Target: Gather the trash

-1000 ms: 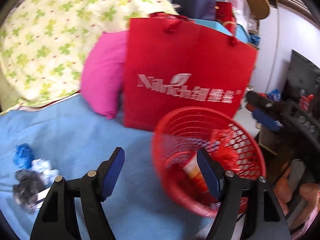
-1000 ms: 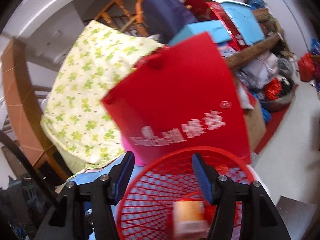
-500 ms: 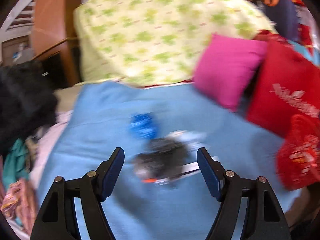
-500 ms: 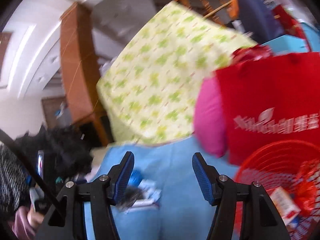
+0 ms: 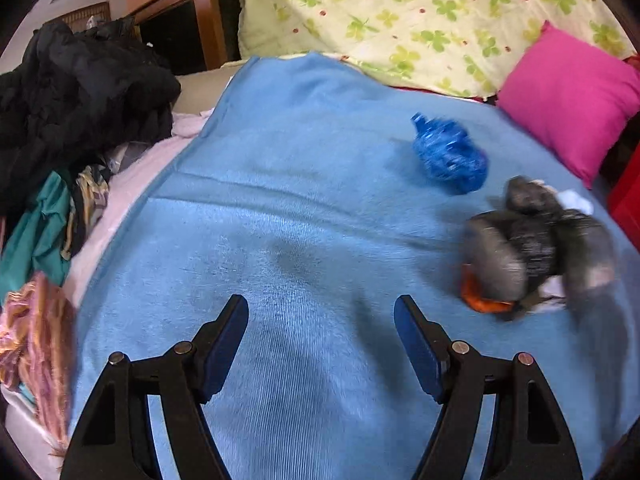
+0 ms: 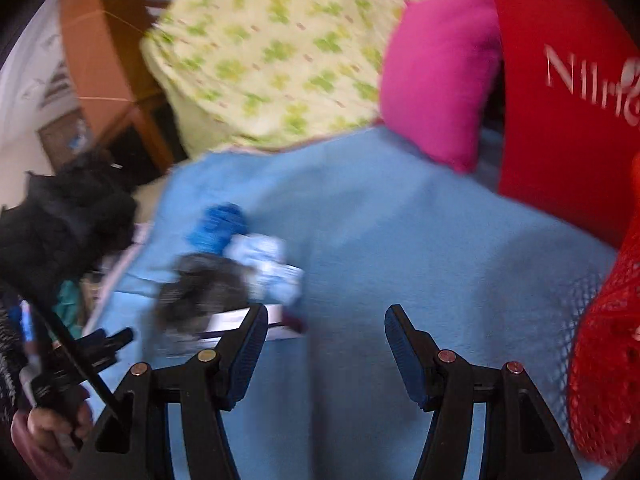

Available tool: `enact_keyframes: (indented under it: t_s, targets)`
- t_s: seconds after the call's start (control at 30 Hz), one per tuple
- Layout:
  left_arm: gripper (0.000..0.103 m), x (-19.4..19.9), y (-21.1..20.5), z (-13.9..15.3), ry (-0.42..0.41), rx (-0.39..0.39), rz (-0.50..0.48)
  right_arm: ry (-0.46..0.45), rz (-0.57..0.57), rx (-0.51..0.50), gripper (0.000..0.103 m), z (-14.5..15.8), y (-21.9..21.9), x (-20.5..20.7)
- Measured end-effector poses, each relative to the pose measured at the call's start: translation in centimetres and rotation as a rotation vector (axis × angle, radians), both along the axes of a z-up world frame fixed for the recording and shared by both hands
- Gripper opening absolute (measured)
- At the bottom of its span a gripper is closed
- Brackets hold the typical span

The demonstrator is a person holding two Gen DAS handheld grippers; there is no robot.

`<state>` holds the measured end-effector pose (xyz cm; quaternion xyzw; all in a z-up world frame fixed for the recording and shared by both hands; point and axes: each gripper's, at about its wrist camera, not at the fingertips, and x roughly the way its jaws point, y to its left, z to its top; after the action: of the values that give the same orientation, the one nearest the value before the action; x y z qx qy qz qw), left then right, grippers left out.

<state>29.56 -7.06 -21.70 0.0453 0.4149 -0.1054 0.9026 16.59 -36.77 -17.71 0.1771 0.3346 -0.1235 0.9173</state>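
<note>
Trash lies on a blue blanket [image 5: 304, 216]. A crumpled blue wrapper [image 5: 450, 156] sits at the right in the left wrist view, and beyond it a grey-black crumpled bag [image 5: 532, 248] with an orange scrap [image 5: 480, 300] under it. My left gripper [image 5: 320, 324] stands open over bare blanket, left of that pile. In the right wrist view the same blue wrapper [image 6: 218, 226], grey bag [image 6: 200, 290], a pale blue-white wad [image 6: 268, 264] and a flat white packet [image 6: 244, 320] lie left of my open right gripper [image 6: 324, 332]. The red mesh basket [image 6: 604, 340] is at the right edge.
A pink cushion [image 5: 568, 96] and a clover-print quilt [image 5: 420, 12] lie at the back. A red paper bag [image 6: 560, 92] stands behind the basket. Dark clothes [image 5: 72, 92] are heaped off the blanket's left edge. A hand [image 6: 44, 432] holds the other gripper at lower left.
Both grippers swung left and down, away from the red basket and bag, and now point at the blanket. The trash pile has come close. Neither gripper's jaws visibly changed.
</note>
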Motion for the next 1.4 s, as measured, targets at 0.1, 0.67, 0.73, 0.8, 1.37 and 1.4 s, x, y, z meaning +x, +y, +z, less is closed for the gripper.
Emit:
enact_keyframes:
  t_s: [0.1,0.67,0.73,0.8,1.37,1.4]
  targets:
    - [0.076,1.1,-0.3,-1.9,-0.015,0.01,0.007,0.056,-0.051,-0.026,0.065,-2.2,-2.0,2.1]
    - [0.103,2.0,1.4,-3.7,-0.019,-0.045,0.061,0.157,0.069,-0.233,0.103,-6.2,-2.3,4.7]
    - [0.103,2.0,1.4,-3.7,-0.02,-0.043,0.061,0.161,0.068,-0.237,0.103,-6.3,-2.3,4.7]
    - [0.103,2.1,1.4,-3.8,-0.019,-0.044,0.061,0.161,0.068,-0.237,0.103,-6.4,-2.2,4.7]
    - [0.103,2.1,1.4,-3.7,-0.018,-0.043,0.062,0.162,0.067,-0.239,0.103,-6.4,-2.1,4.7]
    - [0.103,2.1,1.4,-3.7,-0.018,-0.043,0.062,0.162,0.068,-0.239,0.103,-6.4,-2.1,4.7]
